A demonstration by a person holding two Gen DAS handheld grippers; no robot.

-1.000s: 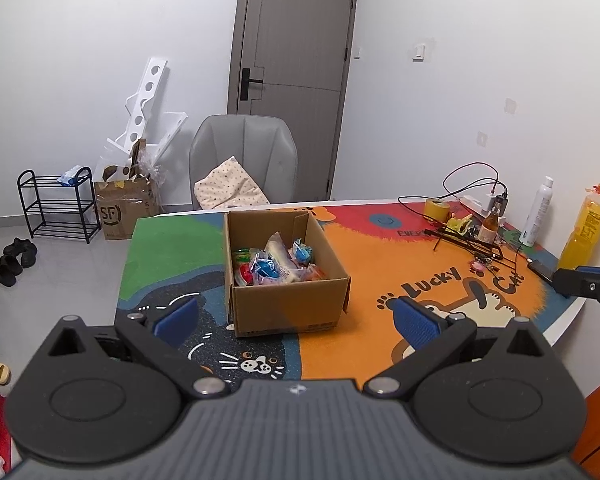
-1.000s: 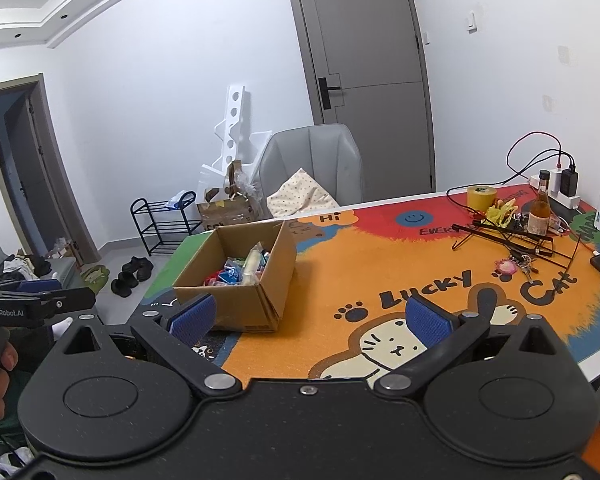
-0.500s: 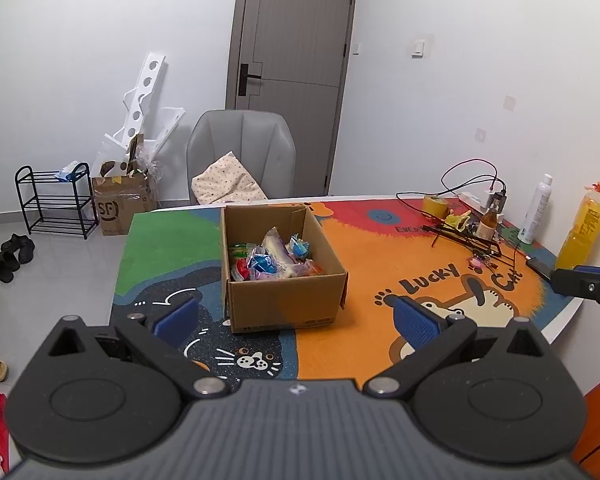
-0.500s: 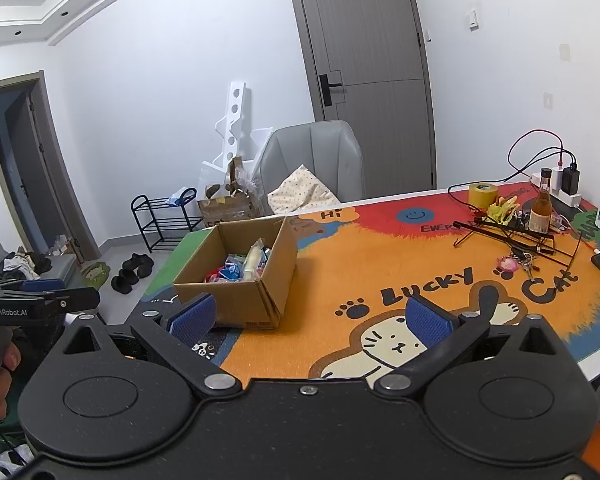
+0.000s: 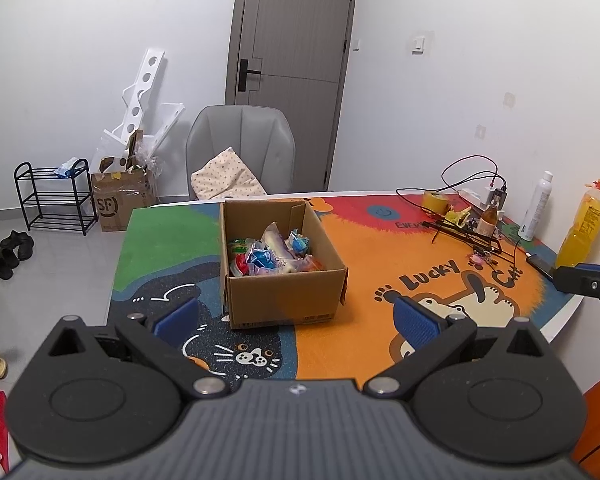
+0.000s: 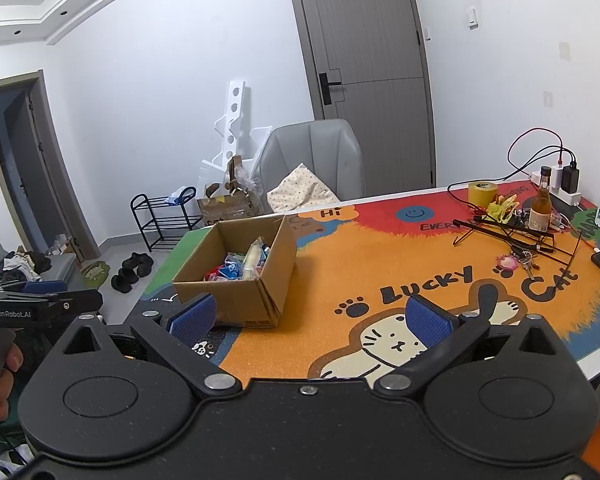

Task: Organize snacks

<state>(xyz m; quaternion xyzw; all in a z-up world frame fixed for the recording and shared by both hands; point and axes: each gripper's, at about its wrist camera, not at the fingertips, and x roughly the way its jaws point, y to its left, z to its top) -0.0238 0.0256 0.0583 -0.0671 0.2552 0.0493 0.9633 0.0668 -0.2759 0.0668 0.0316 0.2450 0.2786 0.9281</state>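
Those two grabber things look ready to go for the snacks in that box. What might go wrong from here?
The cardboard box looks light, so a nudge from the left gripper might slide it across the mat. The snack packets lie heaped together, so the wide-open jaws could pinch two at once or crush one. If the right gripper swings right, it might snag the cables or tip the brown bottle.

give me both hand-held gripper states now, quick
Left hand-held gripper: open, holding nothing, short of the cardboard box.
Right hand-held gripper: open, holding nothing.
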